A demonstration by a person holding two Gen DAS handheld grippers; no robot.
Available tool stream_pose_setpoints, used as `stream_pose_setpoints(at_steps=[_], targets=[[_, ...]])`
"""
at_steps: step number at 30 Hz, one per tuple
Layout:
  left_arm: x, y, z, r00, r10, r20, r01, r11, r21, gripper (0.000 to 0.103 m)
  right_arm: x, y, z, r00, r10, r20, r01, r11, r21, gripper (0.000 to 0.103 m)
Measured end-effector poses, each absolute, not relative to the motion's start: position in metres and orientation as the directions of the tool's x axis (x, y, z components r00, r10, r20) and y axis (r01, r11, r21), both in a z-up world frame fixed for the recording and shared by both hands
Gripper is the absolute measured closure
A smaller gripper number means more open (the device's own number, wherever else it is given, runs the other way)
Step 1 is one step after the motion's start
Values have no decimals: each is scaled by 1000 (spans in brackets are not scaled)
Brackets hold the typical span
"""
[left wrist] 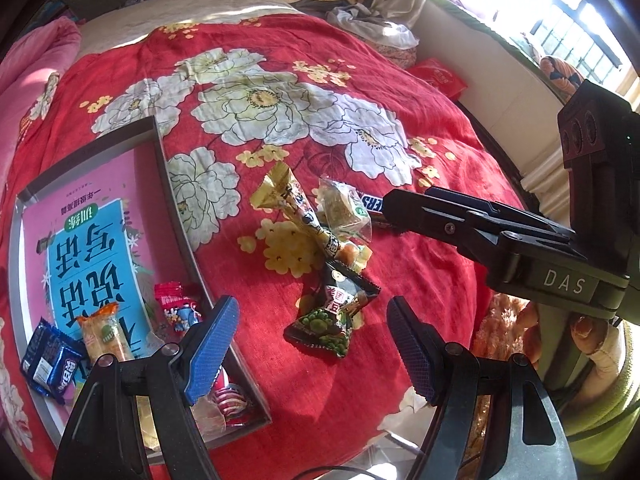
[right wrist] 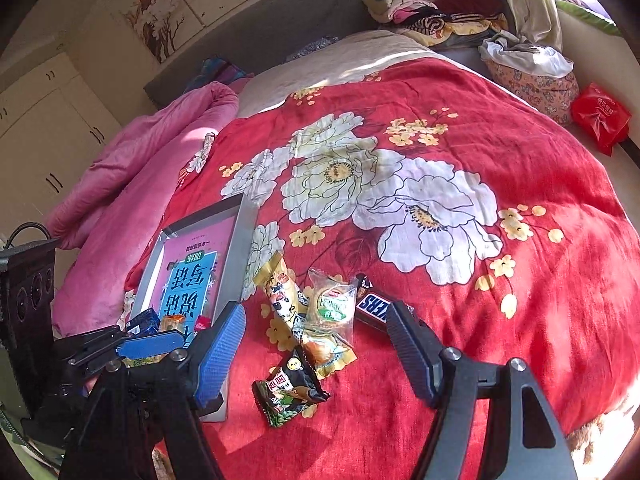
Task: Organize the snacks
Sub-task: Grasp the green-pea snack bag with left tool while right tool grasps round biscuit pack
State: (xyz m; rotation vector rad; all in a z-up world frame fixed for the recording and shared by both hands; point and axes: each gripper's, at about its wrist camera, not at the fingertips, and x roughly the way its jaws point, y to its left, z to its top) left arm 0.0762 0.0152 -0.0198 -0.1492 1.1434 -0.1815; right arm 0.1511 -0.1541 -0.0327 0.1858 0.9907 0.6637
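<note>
On a red floral bedspread lie a black-and-green snack packet [left wrist: 331,317] [right wrist: 290,393], a long gold wrapped snack [left wrist: 298,208] [right wrist: 282,296], a clear-wrapped pastry [left wrist: 345,208] [right wrist: 332,304] and a Snickers bar [left wrist: 370,203] [right wrist: 374,307]. A grey tray [left wrist: 182,216] [right wrist: 232,264] at the left holds a pink book and several small snacks [left wrist: 100,334]. My left gripper [left wrist: 310,344] is open just before the black packet. My right gripper [right wrist: 316,350] is open above the pile; its fingers [left wrist: 440,210] reach the Snickers bar in the left view.
A pink quilt [right wrist: 132,184] lies left of the tray. Folded clothes [right wrist: 436,4] are stacked at the headboard. A red bag [right wrist: 600,116] sits at the bed's right edge, near a window [left wrist: 560,12].
</note>
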Motion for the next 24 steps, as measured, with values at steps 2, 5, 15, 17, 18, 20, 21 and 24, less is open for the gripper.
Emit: stream_pose_setpoints(at_steps=[2,5,15,17,18,20,21,24], targets=[[78,14,-25,394,-220,-892,70,975,-210,25,154,-151,-42,345,601,-721,-426,784,451,30],[80,12,-33,380,-229,-896,75,973,-217,25,159,-149,-54,305,621,-722,-408,771,490,31],[90,-1,-49,341,-253,-905,119,967,-226,25,179,-147,-87,219,660,-718,-317,744,588,41],[92,-5,-51,334,-256,-907,134,965,-223,25,182,-145,-92,206,664,-719,-304,742,598,42],[93,-7,-53,330,-256,-909,139,965,-222,25,183,-144,-94,199,668,-717,-300,738,605,43],[95,-9,-56,321,-256,-912,146,965,-219,25,184,-142,-97,192,672,-715,-298,734,610,43],[96,-10,-58,318,-257,-913,151,964,-219,25,185,-141,-98,187,677,-712,-297,730,615,44],[98,-14,-65,305,-255,-918,165,963,-213,25,189,-138,-100,177,689,-702,-288,719,633,44]])
